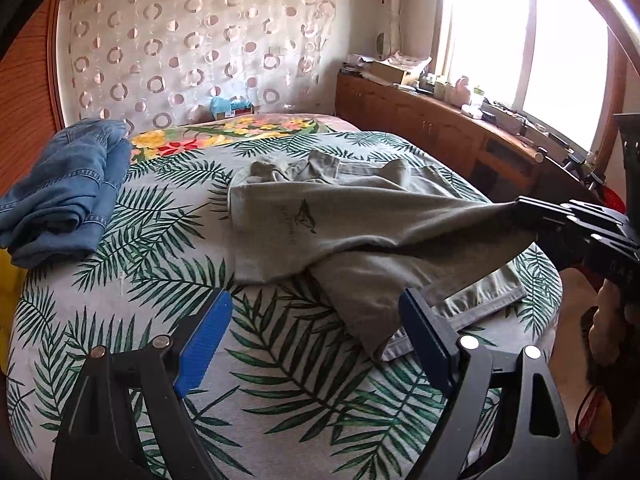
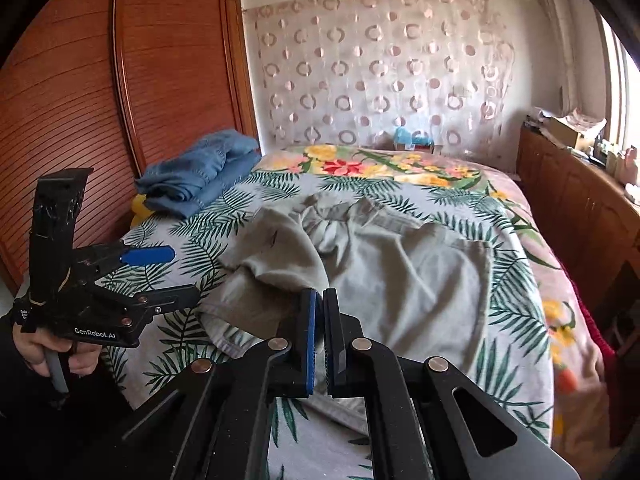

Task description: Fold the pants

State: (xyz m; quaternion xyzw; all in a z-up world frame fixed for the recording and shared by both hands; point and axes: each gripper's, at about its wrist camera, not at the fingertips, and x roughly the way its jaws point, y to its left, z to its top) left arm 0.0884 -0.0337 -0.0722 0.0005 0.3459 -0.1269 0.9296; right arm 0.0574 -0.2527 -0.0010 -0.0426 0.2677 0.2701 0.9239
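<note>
The grey pants point(image 2: 400, 264) are lying rumpled across the palm-leaf bedspread point(image 1: 280, 368), and the right gripper point(image 2: 319, 334) is pinching the end of one leg, its jaws closed tight on the cloth and holding it stretched off the bed. The left gripper point(image 1: 316, 344) is hovering just beside the other leg with its blue pads point(image 1: 204, 344) spread wide and gripping nothing, while folded blue jeans point(image 1: 64, 196) are sitting at the far left corner.

"GenRobot.AI" in white on the black body of the left gripper point(image 2: 160, 276), small white lettering beside it too blurred to read
</note>
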